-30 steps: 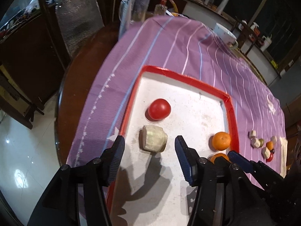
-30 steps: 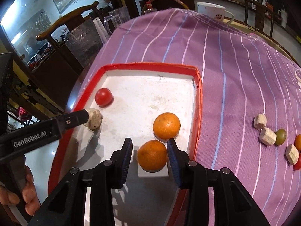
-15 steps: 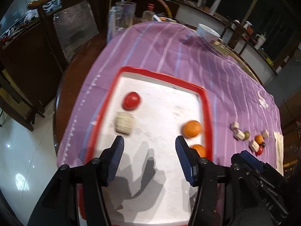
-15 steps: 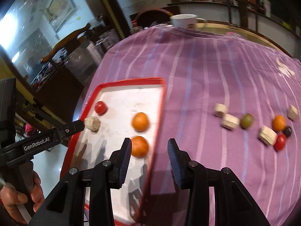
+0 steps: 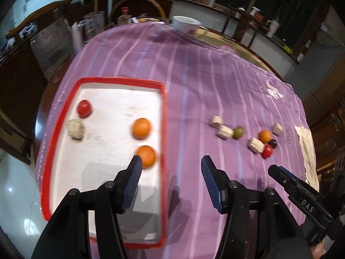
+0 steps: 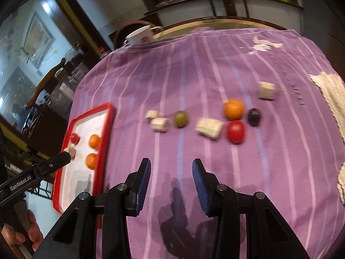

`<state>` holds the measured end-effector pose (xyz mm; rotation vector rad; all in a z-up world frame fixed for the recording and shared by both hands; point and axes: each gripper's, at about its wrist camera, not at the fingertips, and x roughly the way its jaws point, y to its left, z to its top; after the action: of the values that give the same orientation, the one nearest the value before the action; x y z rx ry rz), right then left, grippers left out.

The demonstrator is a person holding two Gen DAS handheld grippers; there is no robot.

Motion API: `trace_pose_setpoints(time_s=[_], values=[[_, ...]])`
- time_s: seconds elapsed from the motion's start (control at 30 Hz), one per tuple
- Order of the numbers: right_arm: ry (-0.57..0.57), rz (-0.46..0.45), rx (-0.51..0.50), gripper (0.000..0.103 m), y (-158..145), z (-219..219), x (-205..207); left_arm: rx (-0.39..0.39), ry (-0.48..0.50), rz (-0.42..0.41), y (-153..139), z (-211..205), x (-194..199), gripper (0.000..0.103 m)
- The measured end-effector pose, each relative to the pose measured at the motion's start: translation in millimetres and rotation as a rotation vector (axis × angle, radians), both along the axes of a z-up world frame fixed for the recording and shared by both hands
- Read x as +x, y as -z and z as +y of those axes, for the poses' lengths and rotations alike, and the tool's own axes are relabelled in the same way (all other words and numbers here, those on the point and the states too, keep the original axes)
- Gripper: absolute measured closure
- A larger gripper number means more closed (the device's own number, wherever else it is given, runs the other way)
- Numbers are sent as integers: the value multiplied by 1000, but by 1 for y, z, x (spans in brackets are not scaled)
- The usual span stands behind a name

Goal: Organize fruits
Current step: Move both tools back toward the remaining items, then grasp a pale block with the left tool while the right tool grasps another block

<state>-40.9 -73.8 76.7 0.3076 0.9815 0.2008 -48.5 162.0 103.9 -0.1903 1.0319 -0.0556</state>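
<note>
A home dining room at night. A round wooden table (image 5: 248, 49) carries a purple striped cloth (image 5: 194, 82); a carved wooden chair (image 5: 38, 28) stands at its far side. A white mug (image 5: 185, 23), a glass pitcher (image 5: 92, 26) and a bottle (image 5: 124, 16) sit at the far edge. Behind, a counter (image 5: 269, 36) holds bottles before dark windows; a framed picture (image 6: 36, 38) hangs on the wall
</note>
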Motion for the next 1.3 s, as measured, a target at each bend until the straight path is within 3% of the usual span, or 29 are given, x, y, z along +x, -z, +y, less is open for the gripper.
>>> trace_pose_setpoints(time_s=[0.37, 0.8, 1.3], values=[[61, 12, 0, 59, 3, -67, -8, -5, 52, 13, 5, -64, -2, 45], [50, 43, -17, 59, 19, -94, -3, -26, 49, 53, 25, -96, 1, 45], [55, 2, -64, 58, 19, -127, 69, -71, 202, 46, 61, -160, 58, 45]])
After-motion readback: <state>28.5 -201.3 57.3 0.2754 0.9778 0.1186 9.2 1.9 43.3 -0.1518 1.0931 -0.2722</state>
